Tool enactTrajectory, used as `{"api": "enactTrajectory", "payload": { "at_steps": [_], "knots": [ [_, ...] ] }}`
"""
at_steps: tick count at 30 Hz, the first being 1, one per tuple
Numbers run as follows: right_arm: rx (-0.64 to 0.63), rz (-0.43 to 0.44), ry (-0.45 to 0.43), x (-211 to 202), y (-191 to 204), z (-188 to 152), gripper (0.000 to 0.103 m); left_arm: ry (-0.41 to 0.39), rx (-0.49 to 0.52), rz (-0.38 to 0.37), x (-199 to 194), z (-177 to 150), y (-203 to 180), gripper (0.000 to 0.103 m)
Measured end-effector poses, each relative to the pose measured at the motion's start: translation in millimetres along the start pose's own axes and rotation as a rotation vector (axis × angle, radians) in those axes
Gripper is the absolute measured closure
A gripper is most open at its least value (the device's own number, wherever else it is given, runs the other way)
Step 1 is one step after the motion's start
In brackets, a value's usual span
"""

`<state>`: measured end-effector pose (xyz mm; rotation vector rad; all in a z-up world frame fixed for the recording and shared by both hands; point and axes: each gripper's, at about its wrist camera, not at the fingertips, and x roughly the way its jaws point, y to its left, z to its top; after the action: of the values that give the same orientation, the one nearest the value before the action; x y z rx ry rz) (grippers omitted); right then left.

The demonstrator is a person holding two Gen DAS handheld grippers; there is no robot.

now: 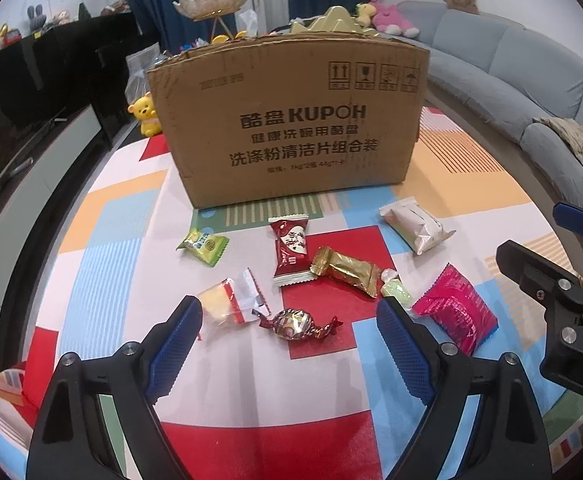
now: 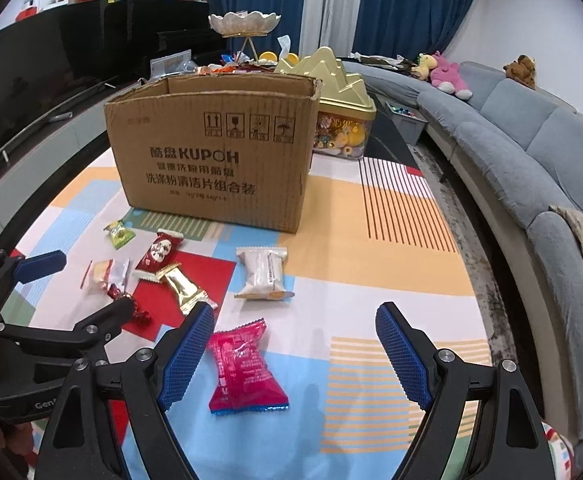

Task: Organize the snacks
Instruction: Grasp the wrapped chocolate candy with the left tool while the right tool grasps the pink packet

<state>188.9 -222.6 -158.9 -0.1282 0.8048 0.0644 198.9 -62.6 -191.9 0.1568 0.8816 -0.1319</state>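
An open cardboard box (image 1: pixel 287 120) (image 2: pixel 215 160) stands on the patterned tablecloth. Wrapped snacks lie in front of it: green (image 1: pixel 203 246), dark red (image 1: pixel 291 254), gold (image 1: pixel 347 270), white (image 1: pixel 415 226) (image 2: pixel 263 274), clear with yellow (image 1: pixel 231 300), a twisted foil candy (image 1: pixel 293 324) and a pink packet (image 1: pixel 455 314) (image 2: pixel 243 366). My left gripper (image 1: pixel 291 352) is open, with the foil candy between its fingertips. My right gripper (image 2: pixel 295 356) is open, low over the cloth, with the pink packet just inside its left finger (image 2: pixel 187 356).
A gold-lidded tin of sweets (image 2: pixel 339 116) stands behind the box on the right. A white bowl on a gold stand (image 2: pixel 245 24) is further back. A grey sofa (image 2: pixel 531 152) curves along the right; a dark cabinet (image 2: pixel 51 80) runs along the left.
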Motion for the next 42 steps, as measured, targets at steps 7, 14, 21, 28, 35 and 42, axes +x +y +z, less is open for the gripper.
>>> {"api": "enactTrajectory", "payload": {
  "at_steps": [7,14,21,28,35,42],
  "knots": [
    [0.003,0.009,0.018,11,0,-6,0.019,0.0,0.054,-0.012,11,-9,-6,0.023],
    [-0.013,0.032,0.034,22,5,-11,0.019,0.011,0.077,-0.026,24,-15,-8,0.029],
    [-0.041,0.054,0.054,31,14,-16,0.019,0.028,0.075,-0.036,34,-17,-7,0.033],
    [-0.046,0.074,0.079,39,16,-20,0.023,0.044,0.076,-0.055,42,-18,-7,0.034],
    [-0.053,0.103,0.126,50,20,-26,0.033,0.046,0.064,-0.054,46,-17,-3,0.045],
    [-0.038,0.131,0.166,59,20,-30,0.047,0.038,0.056,-0.073,45,-18,-3,0.051]
  ]
}}
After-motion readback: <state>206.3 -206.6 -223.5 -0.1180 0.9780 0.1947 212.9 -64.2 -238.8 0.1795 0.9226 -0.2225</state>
